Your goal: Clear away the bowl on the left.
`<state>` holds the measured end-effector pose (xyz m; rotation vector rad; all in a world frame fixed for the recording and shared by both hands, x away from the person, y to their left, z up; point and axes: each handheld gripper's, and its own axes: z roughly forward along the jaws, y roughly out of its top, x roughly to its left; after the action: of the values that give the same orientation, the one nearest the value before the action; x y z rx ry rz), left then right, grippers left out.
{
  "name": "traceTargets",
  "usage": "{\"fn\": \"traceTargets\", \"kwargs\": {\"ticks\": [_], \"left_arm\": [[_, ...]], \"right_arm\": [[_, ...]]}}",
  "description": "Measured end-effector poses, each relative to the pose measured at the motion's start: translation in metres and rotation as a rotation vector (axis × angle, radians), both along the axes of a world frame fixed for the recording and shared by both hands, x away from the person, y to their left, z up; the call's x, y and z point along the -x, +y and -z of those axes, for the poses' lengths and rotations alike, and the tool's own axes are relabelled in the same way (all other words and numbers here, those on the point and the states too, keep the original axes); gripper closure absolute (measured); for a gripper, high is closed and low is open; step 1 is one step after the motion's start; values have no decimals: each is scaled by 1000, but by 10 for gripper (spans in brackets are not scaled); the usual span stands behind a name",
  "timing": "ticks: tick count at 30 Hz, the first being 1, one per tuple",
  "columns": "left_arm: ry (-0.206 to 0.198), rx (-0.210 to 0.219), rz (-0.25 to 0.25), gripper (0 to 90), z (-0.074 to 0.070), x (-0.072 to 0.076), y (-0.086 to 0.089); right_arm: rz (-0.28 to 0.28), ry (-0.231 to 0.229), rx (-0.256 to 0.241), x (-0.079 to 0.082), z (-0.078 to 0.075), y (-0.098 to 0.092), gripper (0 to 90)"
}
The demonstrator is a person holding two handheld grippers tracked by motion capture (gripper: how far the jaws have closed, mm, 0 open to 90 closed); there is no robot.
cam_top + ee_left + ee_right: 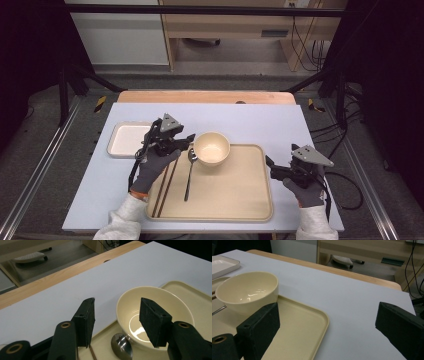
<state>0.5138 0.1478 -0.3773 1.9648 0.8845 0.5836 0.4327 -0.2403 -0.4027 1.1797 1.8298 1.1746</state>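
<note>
A cream bowl (pixel 212 148) stands at the far left part of a beige tray (pixel 235 200). A metal spoon (pixel 189 175) lies on the tray just left of the bowl, its head by the bowl's foot, and two dark chopsticks (pixel 165 187) lie further left. My left gripper (pixel 189 142) hovers at the bowl's left side, open. In the left gripper view its jaws (pixel 117 305) frame the near rim of the bowl (pixel 155 307) without touching it, above the spoon head (pixel 121 346). My right gripper (pixel 270 167) is open and empty at the tray's right edge.
A small white rectangular tray (pixel 127 139) lies on the pale table sheet (pixel 260 122) left of the beige tray, behind my left hand. The right gripper view (pixel 327 310) has the beige tray's corner (pixel 322 317) under it and bare sheet beyond. Black frame posts stand off both sides.
</note>
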Motion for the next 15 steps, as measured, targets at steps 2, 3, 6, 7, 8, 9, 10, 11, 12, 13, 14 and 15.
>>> {"fn": "traceTargets", "kwargs": {"ticks": [2, 3, 6, 7, 8, 9, 10, 11, 12, 13, 14, 15], "left_arm": [[-18, -11, -7, 446, -3, 6, 8], [-29, -12, -13, 436, -5, 9, 12], [-56, -3, -31, 413, -10, 17, 26], [-64, -1, -38, 402, -11, 19, 31], [-67, 4, -42, 394, -11, 20, 34], [-72, 10, -47, 386, -12, 24, 40], [-81, 15, -53, 379, -12, 26, 45], [-88, 18, -63, 372, -12, 29, 51], [-90, 22, -69, 366, -11, 31, 54], [-91, 24, -75, 362, -11, 32, 58], [-93, 28, -84, 360, -10, 34, 62], [-91, 32, -89, 357, -9, 36, 67]], "right_arm": [[0, 0, 0, 0, 0, 0, 58], [1, 1, -1, 0, 0, 0, 58], [2, 2, -2, 0, 0, -1, 58], [2, 2, -2, 0, 0, -1, 58], [3, 2, -2, 0, 0, -1, 59], [3, 1, -2, 0, 0, -1, 59], [3, 1, -2, 1, -1, -1, 58], [3, 0, -4, 1, -1, -1, 58], [3, -1, -4, 1, -1, -1, 58], [4, -2, -2, 1, -1, -1, 58], [3, -3, -4, 1, -2, -1, 58], [1, -4, -8, 1, -2, -1, 58]]}}
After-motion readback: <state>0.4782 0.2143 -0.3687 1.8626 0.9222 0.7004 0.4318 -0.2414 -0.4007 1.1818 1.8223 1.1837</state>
